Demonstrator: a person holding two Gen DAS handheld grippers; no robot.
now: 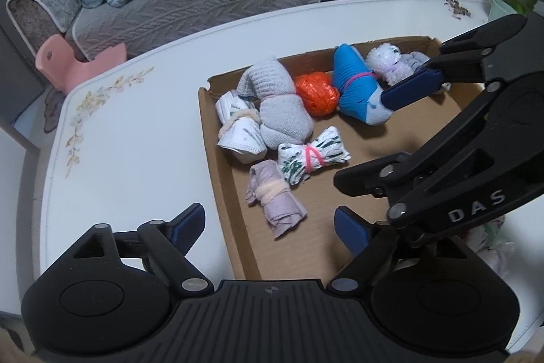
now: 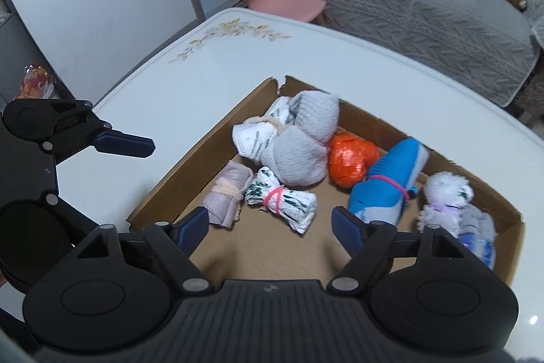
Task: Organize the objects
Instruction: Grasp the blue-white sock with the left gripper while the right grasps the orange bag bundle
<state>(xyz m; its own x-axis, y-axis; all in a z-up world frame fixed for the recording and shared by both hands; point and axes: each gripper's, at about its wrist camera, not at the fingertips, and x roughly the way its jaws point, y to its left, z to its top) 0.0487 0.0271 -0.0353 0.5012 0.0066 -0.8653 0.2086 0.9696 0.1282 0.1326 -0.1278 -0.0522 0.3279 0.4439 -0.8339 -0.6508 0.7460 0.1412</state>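
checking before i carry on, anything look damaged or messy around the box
The cardboard box has a torn, notched far corner. Brown crumbs lie scattered on the white table beyond the box. The bundles inside sit loosely, none spilled out.

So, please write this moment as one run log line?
left hand-held gripper: open, empty | right hand-held gripper: open, empty | shallow brown cardboard box: holds tied cloth bundles, orange plastic ball
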